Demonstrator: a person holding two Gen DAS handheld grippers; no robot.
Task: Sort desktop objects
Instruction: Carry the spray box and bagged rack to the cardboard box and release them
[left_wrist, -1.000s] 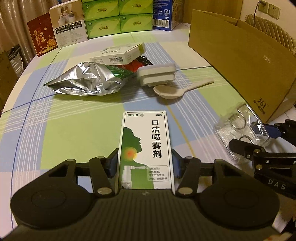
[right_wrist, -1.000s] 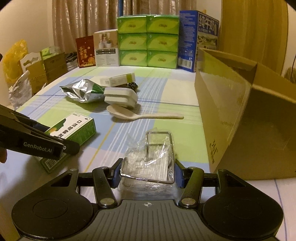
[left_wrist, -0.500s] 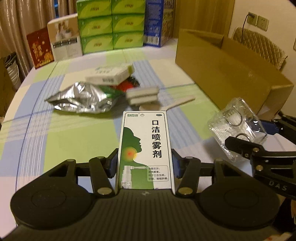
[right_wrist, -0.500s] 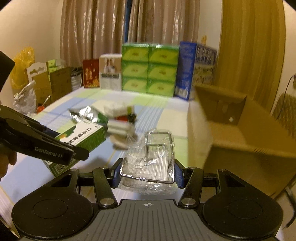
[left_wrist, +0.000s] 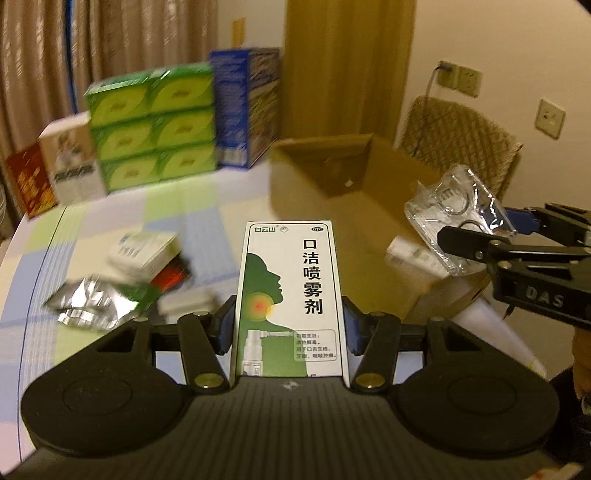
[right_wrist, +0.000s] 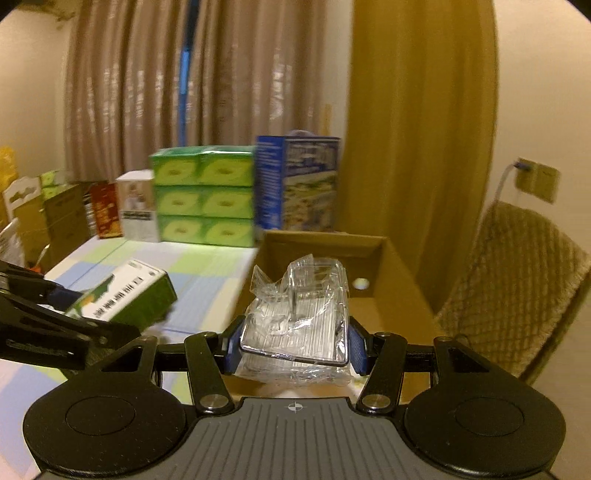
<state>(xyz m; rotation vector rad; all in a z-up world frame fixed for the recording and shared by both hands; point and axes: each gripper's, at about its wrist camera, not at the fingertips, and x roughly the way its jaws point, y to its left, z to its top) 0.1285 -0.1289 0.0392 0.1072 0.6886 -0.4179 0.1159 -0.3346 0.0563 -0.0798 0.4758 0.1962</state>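
Six green tissue boxes (right_wrist: 202, 196), one cardboard box (right_wrist: 332, 251), one foil pouch (left_wrist: 92, 306).

The cardboard box (left_wrist: 354, 184) sits on the table (left_wrist: 177, 214), right of the stacked cartons (left_wrist: 151, 125).

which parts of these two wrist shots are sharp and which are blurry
Left wrist view: the medicine box clamped in the left gripper is sharp, the foil pouch and tablecloth smear. Right wrist view: the plastic-wrapped packet is crisp, the green tissue boxes are soft; warm dim light.
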